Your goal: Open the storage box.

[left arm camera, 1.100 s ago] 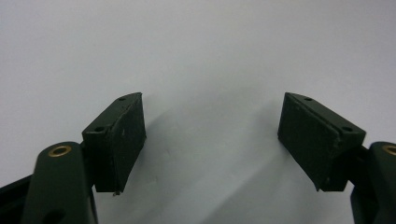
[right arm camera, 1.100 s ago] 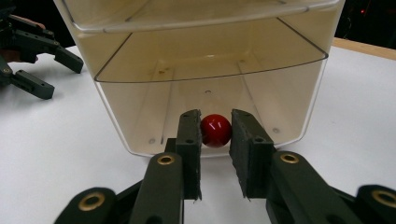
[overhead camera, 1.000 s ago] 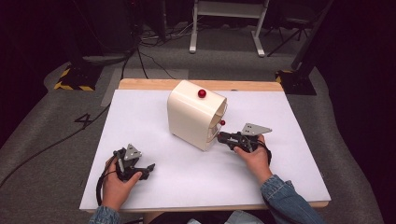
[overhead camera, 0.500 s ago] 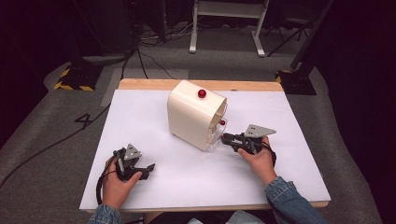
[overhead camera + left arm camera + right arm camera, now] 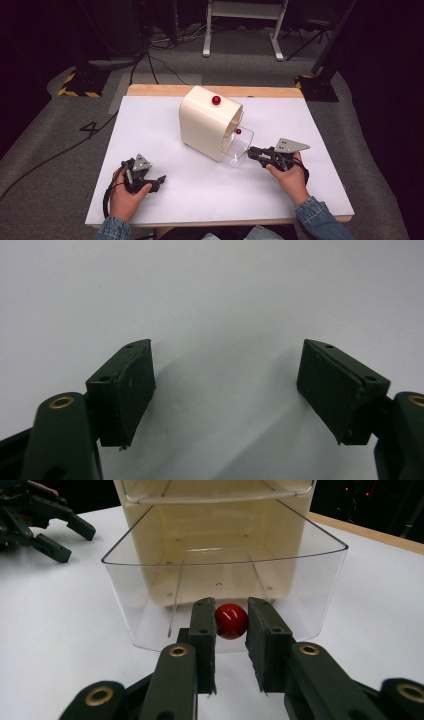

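Note:
A cream cabinet [image 5: 205, 122] stands mid-table, with one red knob [image 5: 216, 100] on its upper face and another [image 5: 238, 131] on its front. Its clear plastic drawer [image 5: 239, 150] [image 5: 220, 575] sticks out to the right at the bottom. My right gripper [image 5: 251, 150] [image 5: 231, 611] is shut on that drawer's red knob [image 5: 231, 621], with a jaw pressed against each side of it. My left gripper [image 5: 159, 181] [image 5: 225, 380] rests at the front left of the white table [image 5: 150, 130]. It stands open with only bare table between its pads.
My left gripper [image 5: 50, 535] lies beyond the drawer's left side in the right gripper view. The table's wooden back edge [image 5: 210, 90] runs behind the cabinet. On the dark floor beyond are cables [image 5: 150, 60] and a white stand [image 5: 242, 30].
My right gripper has moved right, away from the cabinet, with the knob in it. The clear drawer has slid further out. The left gripper has stayed put.

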Demonstrator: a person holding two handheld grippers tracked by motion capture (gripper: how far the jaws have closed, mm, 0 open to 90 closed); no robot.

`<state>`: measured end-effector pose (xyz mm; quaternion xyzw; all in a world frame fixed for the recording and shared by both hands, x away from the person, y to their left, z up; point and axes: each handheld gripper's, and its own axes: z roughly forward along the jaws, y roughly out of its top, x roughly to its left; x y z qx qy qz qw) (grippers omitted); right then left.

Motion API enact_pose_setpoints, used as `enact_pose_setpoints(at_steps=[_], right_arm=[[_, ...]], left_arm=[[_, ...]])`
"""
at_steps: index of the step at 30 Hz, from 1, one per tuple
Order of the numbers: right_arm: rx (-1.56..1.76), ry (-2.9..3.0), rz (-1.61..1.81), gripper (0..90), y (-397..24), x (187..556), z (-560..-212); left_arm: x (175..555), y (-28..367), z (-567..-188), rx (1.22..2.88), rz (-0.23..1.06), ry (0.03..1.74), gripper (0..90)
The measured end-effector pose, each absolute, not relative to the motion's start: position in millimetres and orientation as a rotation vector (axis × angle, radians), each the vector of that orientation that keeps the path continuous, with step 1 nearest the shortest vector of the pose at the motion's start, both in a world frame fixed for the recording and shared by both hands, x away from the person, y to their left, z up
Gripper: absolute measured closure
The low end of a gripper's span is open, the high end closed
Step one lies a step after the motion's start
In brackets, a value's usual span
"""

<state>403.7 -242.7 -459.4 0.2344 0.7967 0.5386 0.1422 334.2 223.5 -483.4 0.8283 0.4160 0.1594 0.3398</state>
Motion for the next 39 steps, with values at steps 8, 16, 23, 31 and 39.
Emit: enact_pose_setpoints(at_steps=[8,16,23,31,39], right_arm=[[0.679,2.297,1.544,74.2,-257,393,-455],[0.707,2.312,1.544,73.9,-262,392,-461],[0.723,2.317,1.544,69.0,-262,395,-464],[0.729,2.310,1.544,65.0,-264,395,-462],[0.731,2.284,1.549,62.5,-271,393,-454]], left_arm=[[334,223,-483,2.156,0.415,1.083,23.4],[334,223,-483,2.156,0.415,1.083,23.4],[334,223,-483,2.156,0.415,1.083,23.4],[334,223,-483,2.156,0.415,1.083,23.4],[334,223,-483,2.156,0.415,1.083,23.4]])
